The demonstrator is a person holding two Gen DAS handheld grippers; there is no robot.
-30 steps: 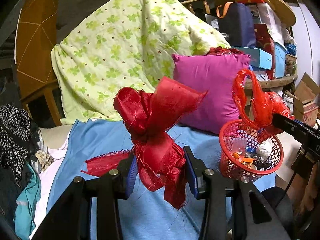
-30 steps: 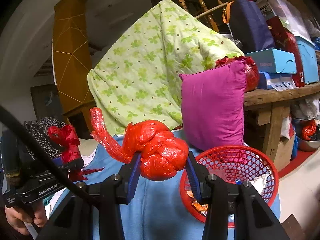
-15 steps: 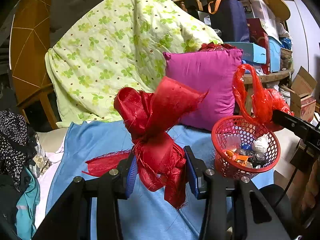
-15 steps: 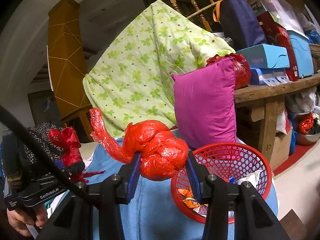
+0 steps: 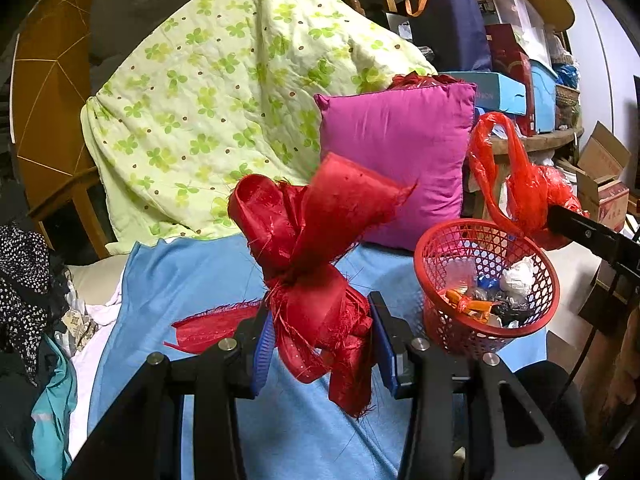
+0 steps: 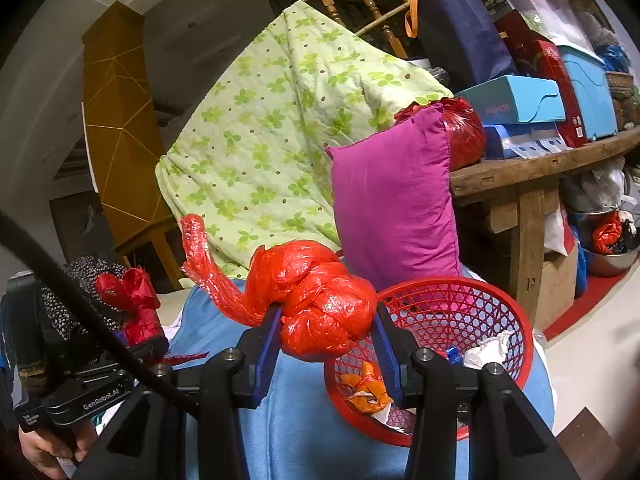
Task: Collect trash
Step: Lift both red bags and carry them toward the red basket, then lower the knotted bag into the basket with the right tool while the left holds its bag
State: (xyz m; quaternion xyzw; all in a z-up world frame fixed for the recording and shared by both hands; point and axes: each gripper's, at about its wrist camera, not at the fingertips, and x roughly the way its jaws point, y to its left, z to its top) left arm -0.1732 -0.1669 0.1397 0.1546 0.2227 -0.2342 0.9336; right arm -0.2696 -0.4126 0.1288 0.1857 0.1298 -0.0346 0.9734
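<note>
My left gripper point(image 5: 322, 340) is shut on a frayed red ribbon bow point(image 5: 312, 240), held above the blue sheet point(image 5: 192, 280). My right gripper point(image 6: 326, 338) is shut on a knotted red plastic bag point(image 6: 316, 300), just left of the red mesh basket point(image 6: 436, 308). In the left wrist view that bag point(image 5: 520, 184) hangs over the far rim of the basket point(image 5: 448, 324), which holds several wrappers and crumpled paper. The right wrist view shows the left gripper's body point(image 6: 80, 392) with the bow point(image 6: 132, 300) at the lower left, and a hand point(image 6: 36, 450) on its handle.
A magenta cushion point(image 5: 396, 156) and a green clover quilt point(image 5: 224, 92) lean behind the sheet. A wooden table point(image 6: 532, 172) stacked with boxes stands to the right, with cardboard boxes point(image 5: 604, 184) beyond. Dark clothing point(image 5: 24, 280) lies at the left.
The right gripper with the red bag has drifted towards the basket, which now lies closer under it. The left gripper keeps its hold on the bow, and the view has shifted slightly.
</note>
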